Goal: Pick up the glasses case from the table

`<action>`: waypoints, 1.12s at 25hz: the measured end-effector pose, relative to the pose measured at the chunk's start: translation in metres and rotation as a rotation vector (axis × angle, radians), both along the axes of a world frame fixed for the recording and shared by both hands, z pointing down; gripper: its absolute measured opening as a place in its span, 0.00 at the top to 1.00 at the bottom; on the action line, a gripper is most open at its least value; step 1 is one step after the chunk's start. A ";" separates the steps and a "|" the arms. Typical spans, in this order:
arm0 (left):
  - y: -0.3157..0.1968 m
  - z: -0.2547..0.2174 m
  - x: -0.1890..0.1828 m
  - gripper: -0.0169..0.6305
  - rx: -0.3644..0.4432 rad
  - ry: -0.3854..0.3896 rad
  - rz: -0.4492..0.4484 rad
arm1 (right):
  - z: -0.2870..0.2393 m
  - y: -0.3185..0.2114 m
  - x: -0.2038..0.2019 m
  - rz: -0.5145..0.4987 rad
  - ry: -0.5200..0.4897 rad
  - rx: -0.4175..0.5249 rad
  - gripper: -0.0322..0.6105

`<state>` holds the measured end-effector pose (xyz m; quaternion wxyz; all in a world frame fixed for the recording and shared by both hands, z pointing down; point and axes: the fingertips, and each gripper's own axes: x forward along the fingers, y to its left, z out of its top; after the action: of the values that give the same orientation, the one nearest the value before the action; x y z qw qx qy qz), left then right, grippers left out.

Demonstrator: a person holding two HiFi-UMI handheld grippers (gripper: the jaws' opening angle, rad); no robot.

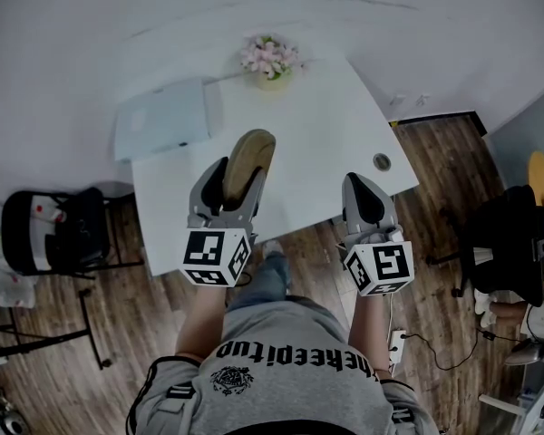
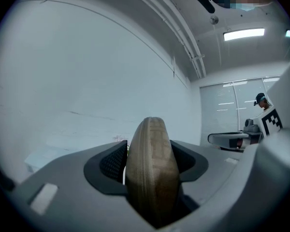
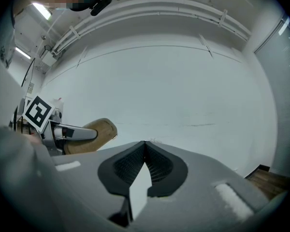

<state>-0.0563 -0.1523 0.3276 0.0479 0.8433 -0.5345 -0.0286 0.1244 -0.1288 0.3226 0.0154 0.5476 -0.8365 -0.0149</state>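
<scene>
Over the white table, toward the left: left gripper clamped on the tan glasses case, jaws pressing its 2 broad sides, case on edge and lifted off the tabletop. Further back, pink flowers. At right: right gripper, jaws closed together, nothing between.

Office-type rm: white desk w/ flower pot, black office chairs, wood-look floor, power strip, ceiling strip light.
</scene>
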 end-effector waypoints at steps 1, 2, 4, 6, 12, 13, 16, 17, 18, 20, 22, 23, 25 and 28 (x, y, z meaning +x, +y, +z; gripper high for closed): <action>0.001 -0.001 -0.001 0.55 0.006 -0.002 -0.004 | -0.001 0.001 0.000 0.000 0.001 0.001 0.95; 0.003 -0.002 -0.002 0.55 0.012 -0.002 -0.008 | -0.001 0.003 -0.001 -0.001 0.003 0.002 0.95; 0.005 -0.003 -0.005 0.55 0.022 -0.001 -0.014 | -0.002 0.005 -0.003 -0.001 0.006 0.004 0.95; 0.008 -0.004 -0.008 0.55 0.033 -0.001 -0.020 | -0.003 0.007 -0.004 0.000 0.007 0.007 0.95; 0.018 -0.009 -0.010 0.55 0.054 -0.002 -0.022 | -0.006 0.016 -0.006 0.004 0.003 0.012 0.95; 0.019 -0.010 -0.011 0.55 0.056 0.000 -0.022 | -0.007 0.017 -0.007 0.004 0.003 0.014 0.95; 0.022 -0.013 -0.011 0.55 0.066 0.009 -0.019 | -0.009 0.021 -0.007 0.007 0.004 0.021 0.95; 0.023 -0.014 -0.010 0.55 0.069 0.012 -0.018 | -0.009 0.022 -0.006 0.009 0.006 0.022 0.95; 0.024 -0.014 -0.010 0.55 0.072 0.014 -0.017 | -0.009 0.023 -0.006 0.012 0.008 0.023 0.95; 0.027 -0.015 -0.010 0.55 0.077 0.018 -0.015 | -0.009 0.026 -0.005 0.018 0.012 0.023 0.95; 0.029 -0.015 -0.009 0.55 0.080 0.021 -0.013 | -0.009 0.028 -0.004 0.021 0.012 0.025 0.95; 0.030 -0.015 -0.009 0.55 0.081 0.022 -0.013 | -0.009 0.029 -0.004 0.021 0.012 0.026 0.95; 0.032 -0.014 -0.008 0.55 0.081 0.024 -0.012 | -0.009 0.030 -0.004 0.020 0.011 0.027 0.95; 0.034 -0.015 -0.009 0.55 0.084 0.026 -0.014 | -0.009 0.032 -0.005 0.017 0.012 0.029 0.95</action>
<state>-0.0656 -0.1178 0.3127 0.0190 0.8403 -0.5382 -0.0621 0.1190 -0.0967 0.3132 0.0127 0.5548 -0.8313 -0.0300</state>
